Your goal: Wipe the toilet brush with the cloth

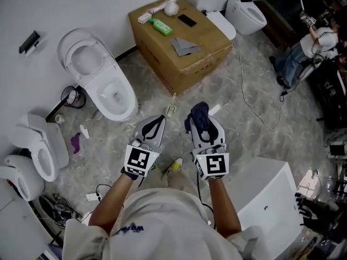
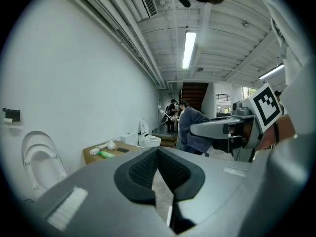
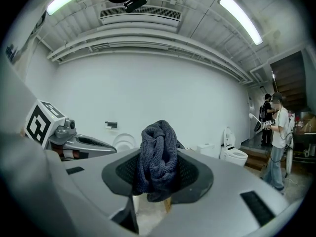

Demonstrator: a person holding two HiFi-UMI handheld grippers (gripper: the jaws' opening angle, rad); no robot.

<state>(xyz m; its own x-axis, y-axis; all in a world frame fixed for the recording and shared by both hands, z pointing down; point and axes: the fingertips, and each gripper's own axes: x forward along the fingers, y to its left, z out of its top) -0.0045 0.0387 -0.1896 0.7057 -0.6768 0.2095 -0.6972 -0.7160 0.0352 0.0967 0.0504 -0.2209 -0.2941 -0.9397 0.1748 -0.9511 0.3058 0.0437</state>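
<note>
My right gripper is shut on a bunched dark blue cloth, held at chest height over the marbled floor. The right gripper view shows the cloth wedged between the black pads. Beside it, the left gripper is shut with nothing in it; its pads meet at the tip. The white toilet brush lies on the far end of a cardboard box, well ahead of both grippers. In the left gripper view the brush shows small and far off.
On the box also lie a green bottle, a black phone and a grey rag. An open toilet stands left, more toilets at the near left and another behind. A white unit is at my right.
</note>
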